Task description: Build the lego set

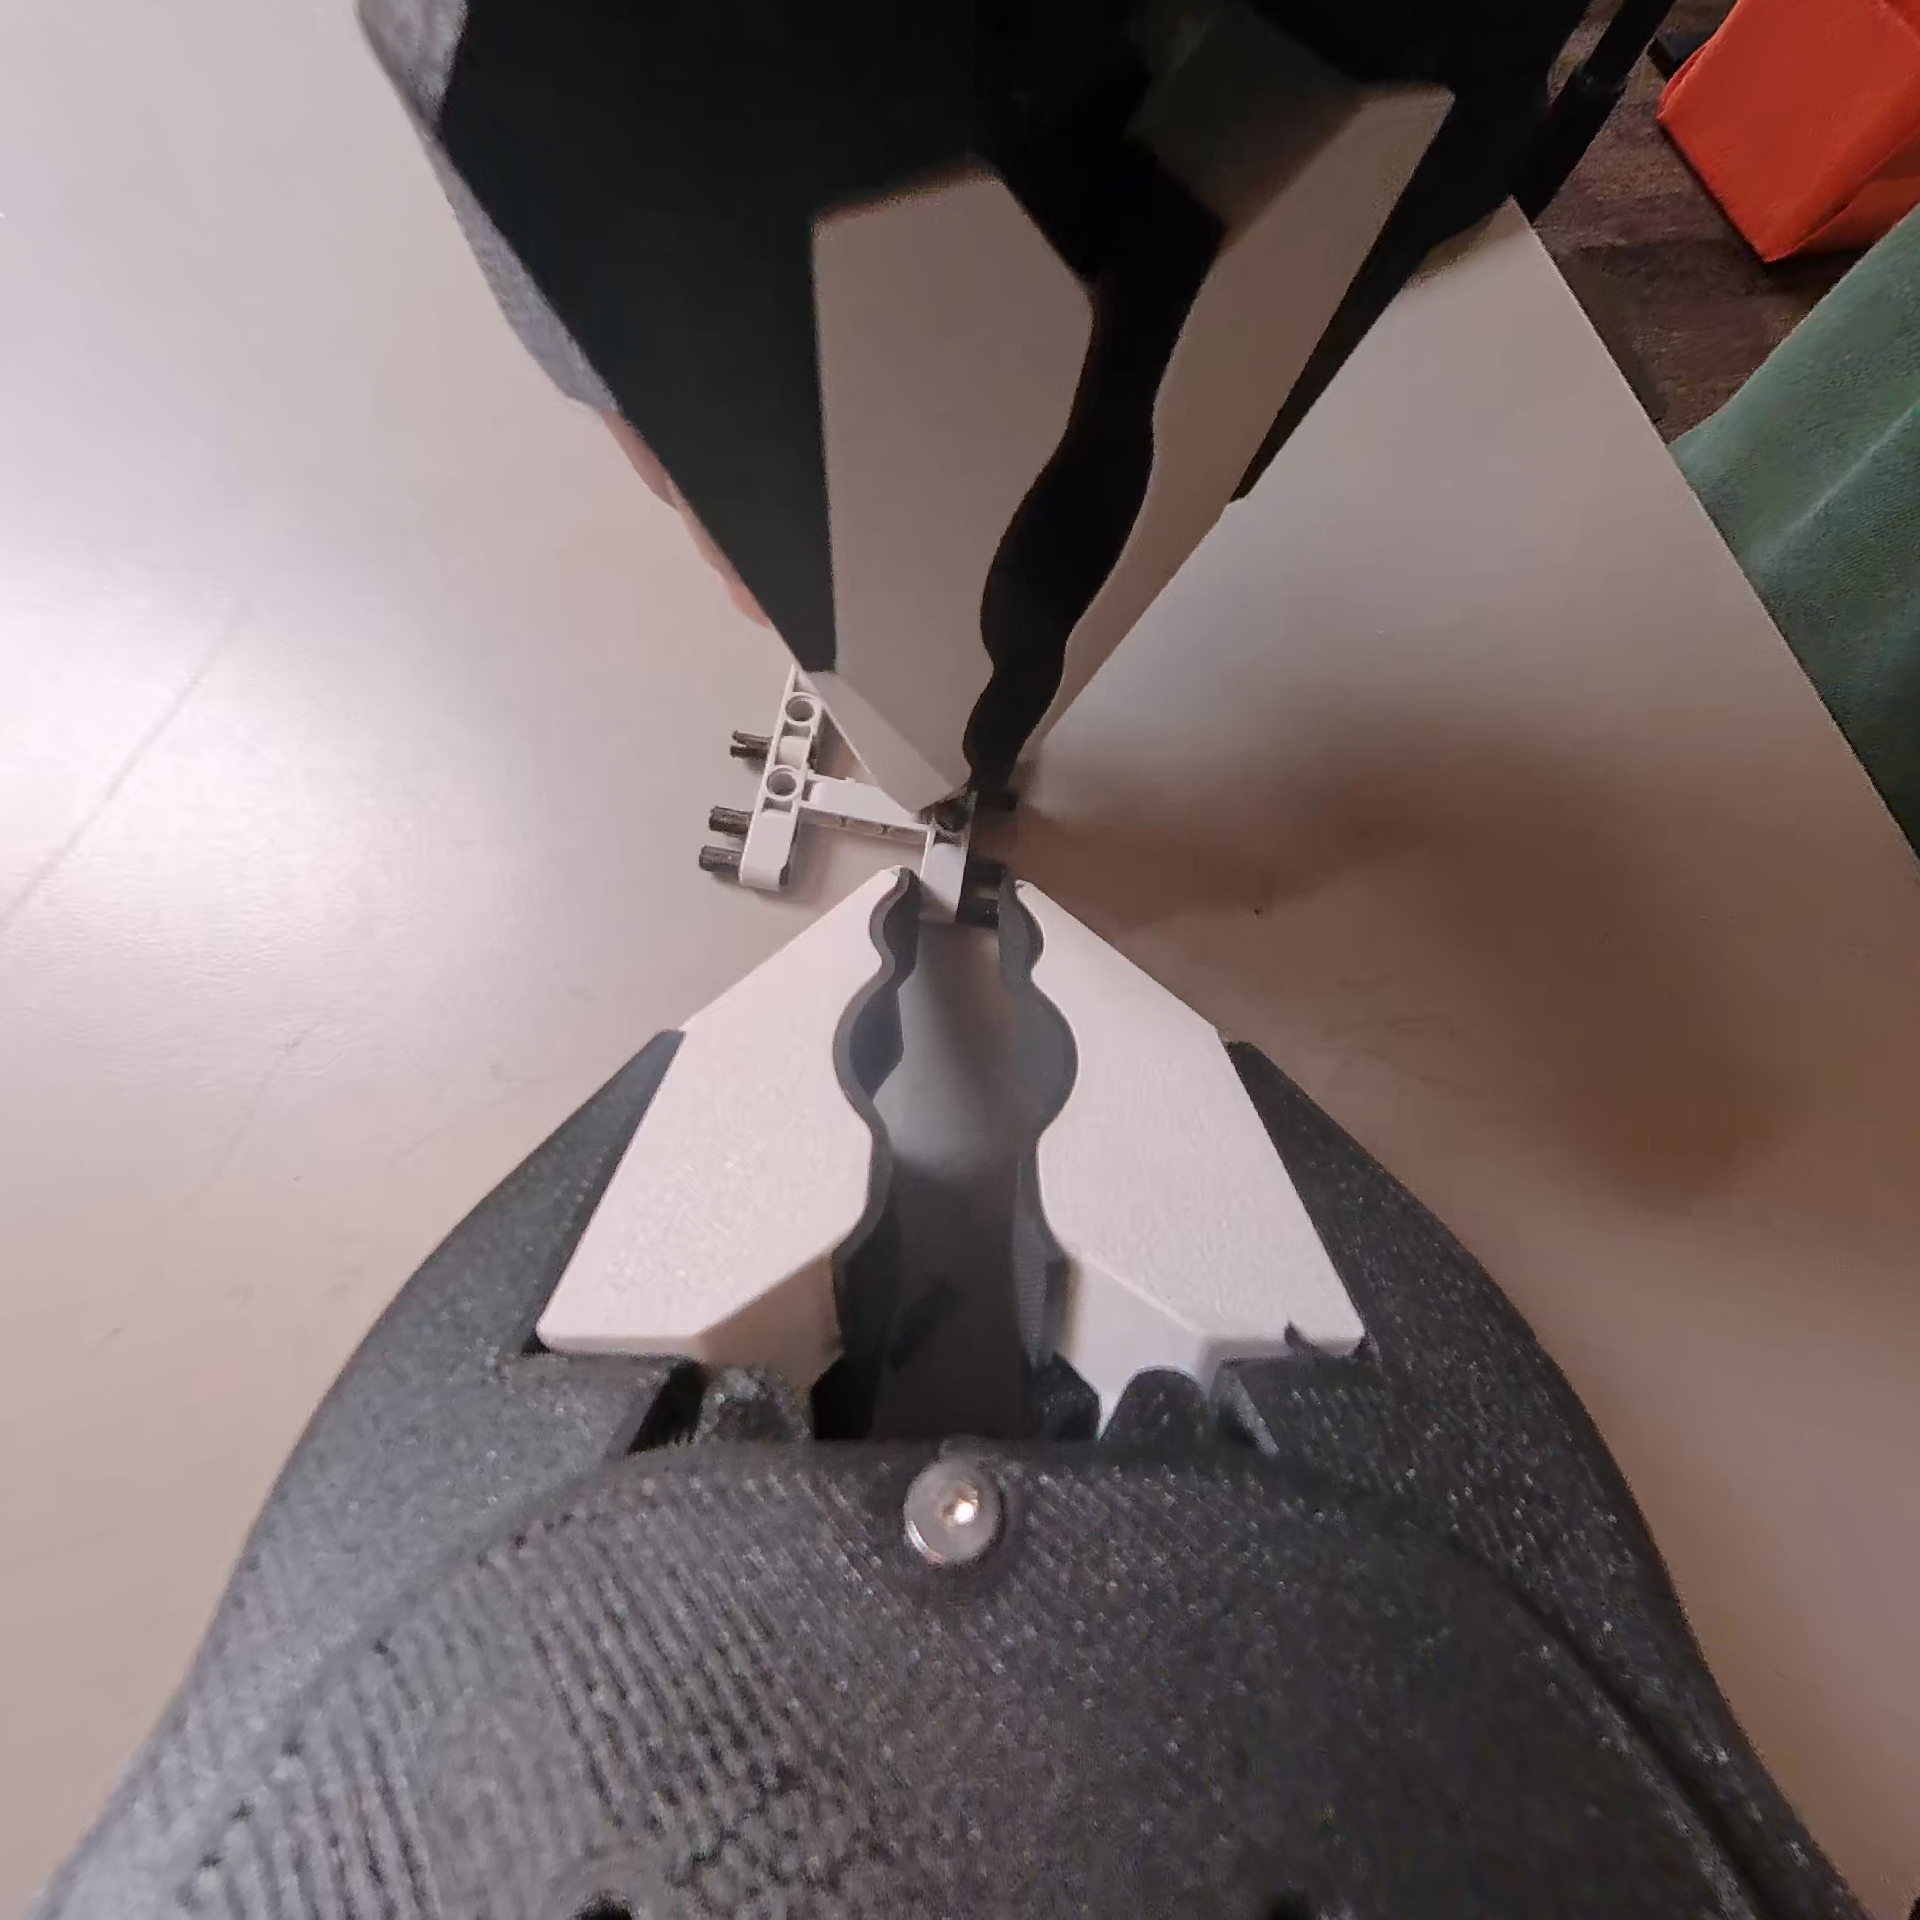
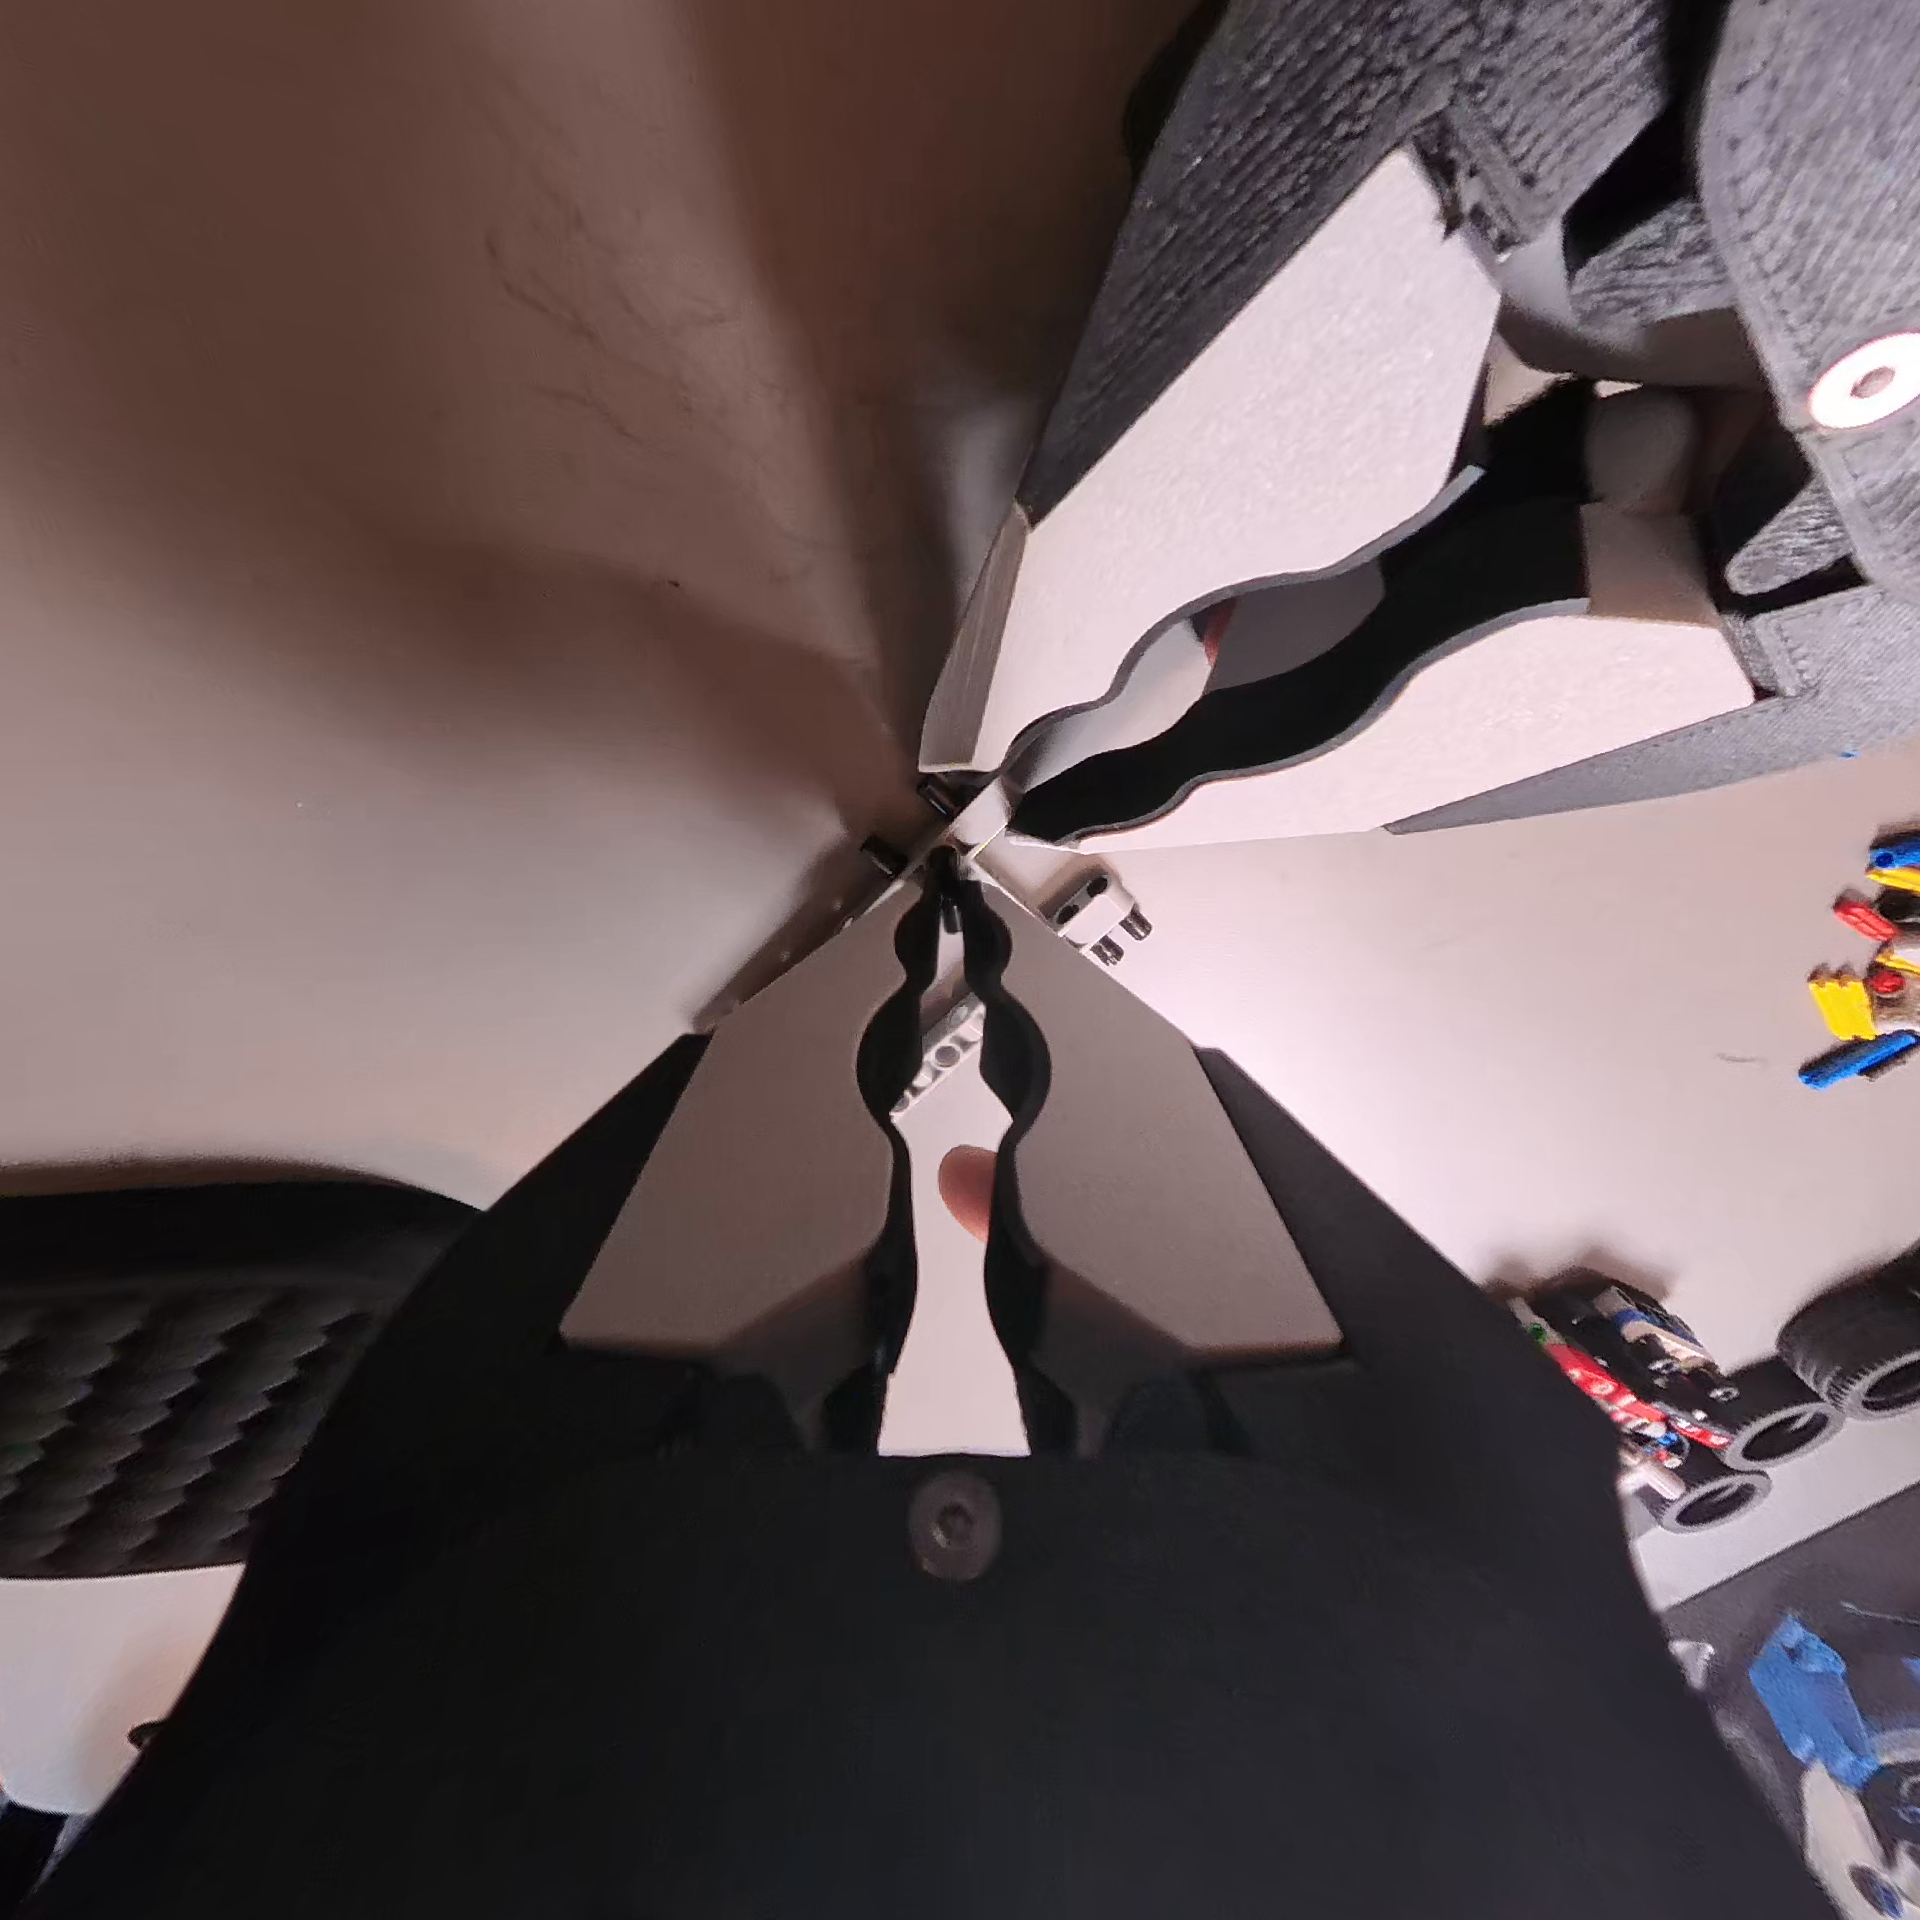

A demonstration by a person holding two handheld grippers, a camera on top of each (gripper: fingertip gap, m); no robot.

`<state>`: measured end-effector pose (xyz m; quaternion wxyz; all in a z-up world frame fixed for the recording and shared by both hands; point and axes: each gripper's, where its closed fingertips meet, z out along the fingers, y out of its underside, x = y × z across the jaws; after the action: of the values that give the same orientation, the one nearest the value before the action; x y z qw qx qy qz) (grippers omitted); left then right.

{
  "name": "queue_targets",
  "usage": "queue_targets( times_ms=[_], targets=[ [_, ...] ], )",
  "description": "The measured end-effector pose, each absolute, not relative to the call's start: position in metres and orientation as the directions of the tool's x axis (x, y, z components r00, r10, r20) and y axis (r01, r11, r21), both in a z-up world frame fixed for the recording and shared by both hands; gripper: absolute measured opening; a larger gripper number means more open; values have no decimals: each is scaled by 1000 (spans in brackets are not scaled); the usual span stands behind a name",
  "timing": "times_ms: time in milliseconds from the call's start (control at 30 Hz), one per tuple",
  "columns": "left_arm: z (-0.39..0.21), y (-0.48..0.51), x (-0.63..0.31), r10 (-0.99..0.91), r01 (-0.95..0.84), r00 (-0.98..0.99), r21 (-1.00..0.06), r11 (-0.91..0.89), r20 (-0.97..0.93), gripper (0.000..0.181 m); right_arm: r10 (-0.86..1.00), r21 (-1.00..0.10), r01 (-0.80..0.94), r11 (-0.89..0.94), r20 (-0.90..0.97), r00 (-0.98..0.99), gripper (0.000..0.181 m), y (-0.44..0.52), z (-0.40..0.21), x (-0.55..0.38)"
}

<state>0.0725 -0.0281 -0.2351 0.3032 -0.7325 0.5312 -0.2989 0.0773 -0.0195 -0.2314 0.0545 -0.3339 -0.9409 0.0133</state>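
A light grey lego beam assembly [image 1: 774,800] with black pins lies low over the beige table [image 1: 312,935]. My left gripper [image 1: 961,896] is shut on its near end, a grey piece with black pins [image 1: 954,868]. My right gripper [image 1: 971,779] comes in from above, tip to tip with the left. In the right wrist view my right gripper [image 2: 940,883] is shut on a small black pin [image 2: 947,906] right at the assembly. The left gripper [image 2: 982,808] meets it from the upper right. Parts of the assembly [image 2: 1096,906] show beside and between the fingers.
Loose red, yellow and blue lego pieces [image 2: 1865,987] lie on the table to the right. A partly built car with black wheels [image 2: 1683,1392] stands nearer. Past the table edge [image 1: 1662,436] are an orange box [image 1: 1787,114] and green fabric [image 1: 1839,488]. My two grippers' fingertips are within a few centimetres of each other.
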Motion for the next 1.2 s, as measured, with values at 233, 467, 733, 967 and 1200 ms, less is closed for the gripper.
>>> queue_targets(
  times_ms=[233, 467, 733, 967, 1200],
  targets=[
    [-231, -26, 72, -949, -565, 282, -776, -281, 138, 16, 642, -97, 634, 767, 111, -759, 1, -18, -226, 78],
    [-206, -28, 70, -925, -405, 296, -846, -346, 236, 21, 674, -289, 610, 738, 277, -685, 1, -20, -205, 71],
    [-186, -35, 84, -918, -299, 240, -875, -380, 317, 3, 643, -368, 527, 766, 401, -653, 1, -35, -182, 70],
    [-161, -48, 86, -950, -199, 147, -933, -300, 274, 2, 757, -624, 468, 626, 340, -559, 5, -52, -153, 69],
    [-150, -56, 90, -967, -165, 107, -955, -248, 233, 2, 831, -757, 449, 475, 218, -512, 10, -58, -137, 76]
  ],
)
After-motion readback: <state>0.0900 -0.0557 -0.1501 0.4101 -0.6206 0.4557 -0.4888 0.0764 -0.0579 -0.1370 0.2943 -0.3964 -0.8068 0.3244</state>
